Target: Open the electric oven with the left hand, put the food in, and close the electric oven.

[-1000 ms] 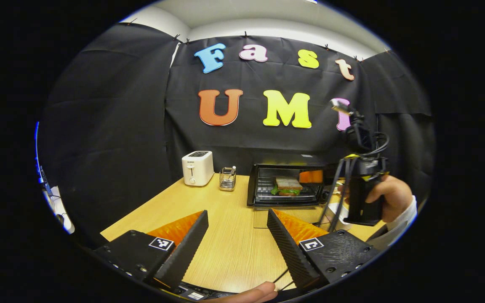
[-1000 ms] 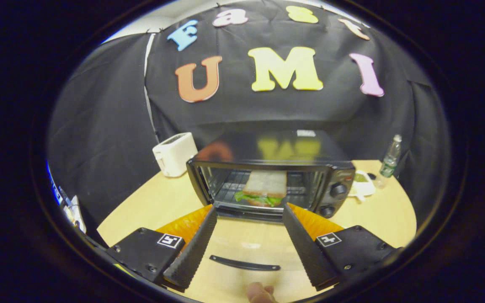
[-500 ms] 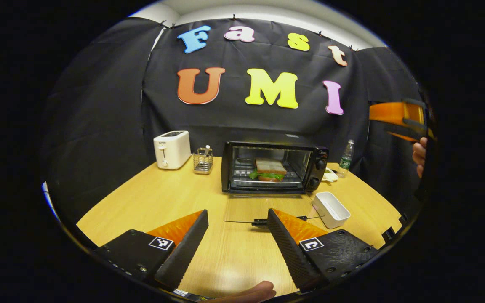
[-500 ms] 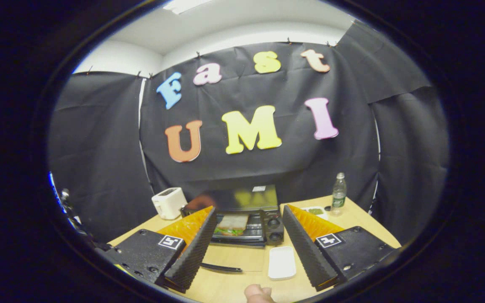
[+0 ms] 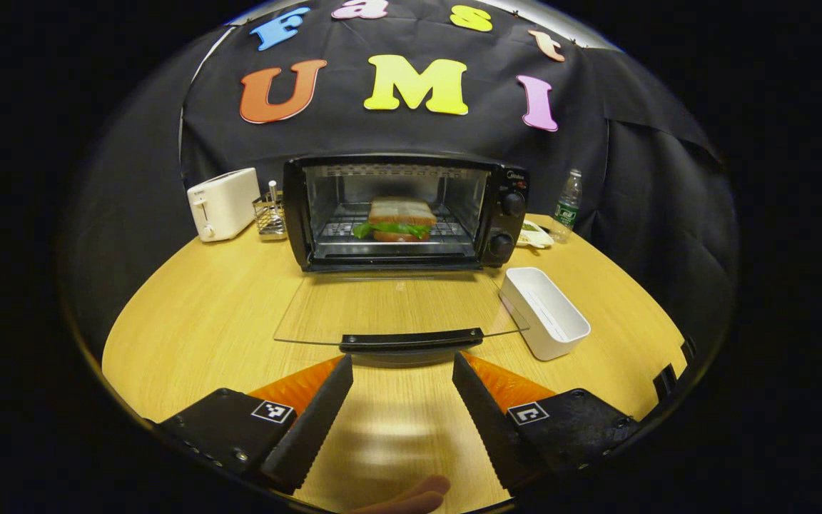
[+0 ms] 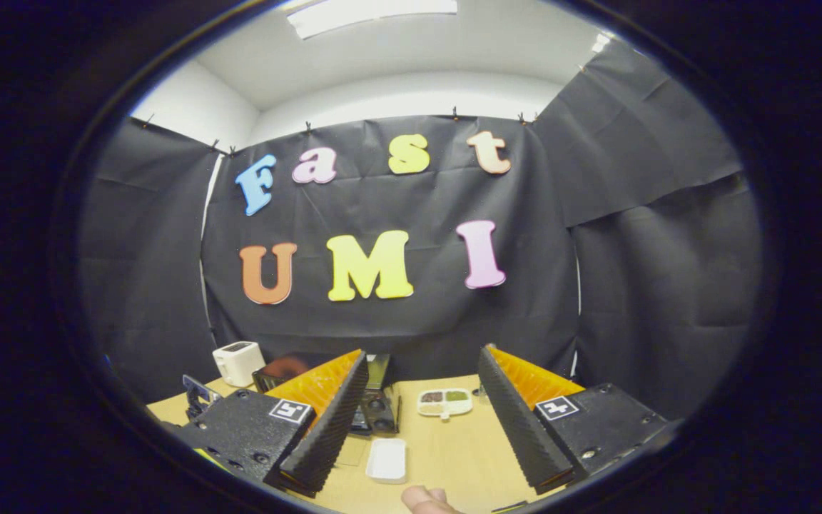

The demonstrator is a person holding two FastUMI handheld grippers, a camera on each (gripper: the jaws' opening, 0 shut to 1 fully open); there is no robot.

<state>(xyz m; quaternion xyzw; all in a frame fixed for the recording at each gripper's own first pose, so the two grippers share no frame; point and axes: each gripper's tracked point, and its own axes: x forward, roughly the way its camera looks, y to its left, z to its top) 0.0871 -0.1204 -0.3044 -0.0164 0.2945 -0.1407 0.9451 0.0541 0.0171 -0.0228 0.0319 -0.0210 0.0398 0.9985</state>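
Sandwich (image 5: pixel 399 218) sat on the rack inside one electric oven (image 5: pixel 404 212), toward the table's (image 5: pixel 190 321) far edge, its glass door (image 5: pixel 397 308) folded flat toward the near edge. The left gripper (image 5: pixel 402 407) hovered just short of the door handle (image 5: pixel 411 339), fingers spread, grasping nothing. The right gripper (image 6: pixel 422 421) was raised, fingers also apart and empty. One white tray (image 5: pixel 544 311) lay right of the door; one toaster (image 5: pixel 222 203) and one bottle (image 5: pixel 566 205) flanked the oven. Bare tabletop lay left of the door.

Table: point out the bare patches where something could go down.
Wooden table: bare left of the glass door, below the toaster, and between door handle and left claw. Crowded right: white tray, bottle.
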